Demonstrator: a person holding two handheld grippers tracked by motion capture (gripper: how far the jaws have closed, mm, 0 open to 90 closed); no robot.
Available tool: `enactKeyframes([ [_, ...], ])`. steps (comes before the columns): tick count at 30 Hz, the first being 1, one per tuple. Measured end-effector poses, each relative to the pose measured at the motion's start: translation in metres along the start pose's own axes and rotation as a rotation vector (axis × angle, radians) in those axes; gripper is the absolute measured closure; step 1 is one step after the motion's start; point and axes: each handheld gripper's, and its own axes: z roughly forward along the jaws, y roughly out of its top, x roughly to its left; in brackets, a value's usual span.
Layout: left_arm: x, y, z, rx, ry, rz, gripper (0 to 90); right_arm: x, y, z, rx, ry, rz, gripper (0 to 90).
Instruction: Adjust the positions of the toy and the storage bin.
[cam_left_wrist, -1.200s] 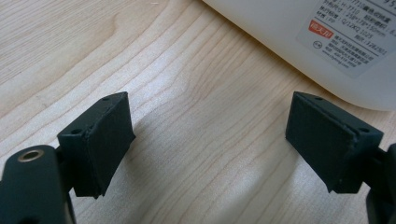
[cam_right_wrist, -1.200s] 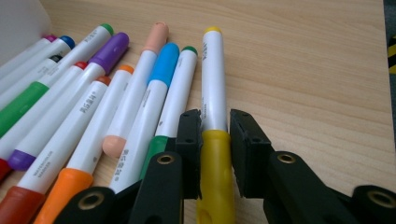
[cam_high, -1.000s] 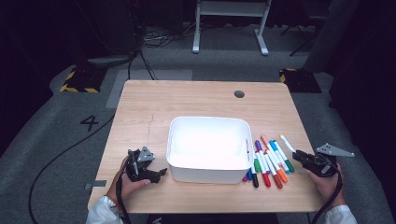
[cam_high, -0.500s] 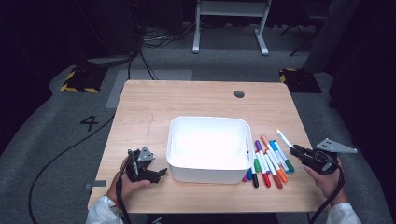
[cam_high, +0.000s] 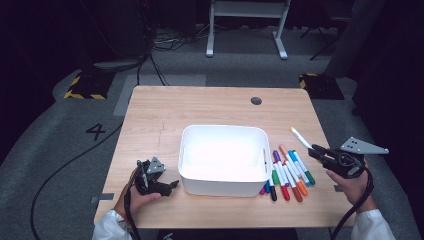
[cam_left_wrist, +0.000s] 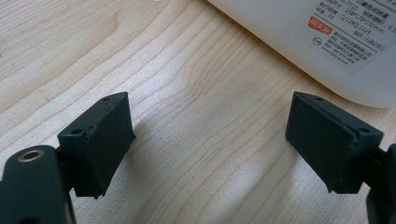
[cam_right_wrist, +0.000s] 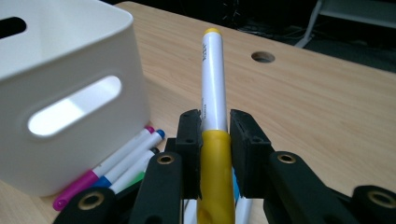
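A white plastic bin (cam_high: 223, 159) stands in the middle of the wooden table (cam_high: 170, 110). Several coloured markers (cam_high: 287, 172) lie in a row just right of it. My right gripper (cam_high: 320, 151) is lifted above the table's right edge, shut on a yellow marker (cam_high: 300, 137) that points up and away; its white barrel (cam_right_wrist: 213, 79) sticks out past the jaws. My left gripper (cam_high: 167, 184) rests low at the bin's front left corner, open, with bare wood between its pads (cam_left_wrist: 100, 140). The bin's labelled wall (cam_left_wrist: 327, 42) is just ahead of it.
A round cable hole (cam_high: 256, 100) sits near the table's far right. The bin's side has a slot handle (cam_right_wrist: 74, 105), with magenta, blue and green markers (cam_right_wrist: 112, 163) lying at its foot. Dark floor and a white stand (cam_high: 247, 25) lie beyond the table.
My right gripper has risen and drifted right with the yellow marker held in it. The left gripper has stayed put.
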Motion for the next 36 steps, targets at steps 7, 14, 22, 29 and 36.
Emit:
enactKeyframes([
  [7,0.0,0.0,0.0,0.0,0.001,0.001,15.1,0.017,0.034,0.0,-0.032,0.066,-0.059,74.8],
  [14,0.001,0.0,0.0,0.002,-0.003,0.01,14.8,0.037,0.061,0.015,-0.025,0.13,-0.128,74.8],
  [22,0.001,0.0,0.0,0.003,-0.003,0.01,14.8,0.062,0.083,0.029,-0.01,0.196,-0.189,74.8],
  [29,0.001,0.001,0.001,0.004,-0.013,0.011,14.8,0.086,0.095,0.05,0.011,0.271,-0.226,74.8],
  [36,0.001,0.001,0.0,0.002,-0.005,0.014,15.0,0.115,0.105,0.073,0.056,0.352,-0.317,74.8],
])
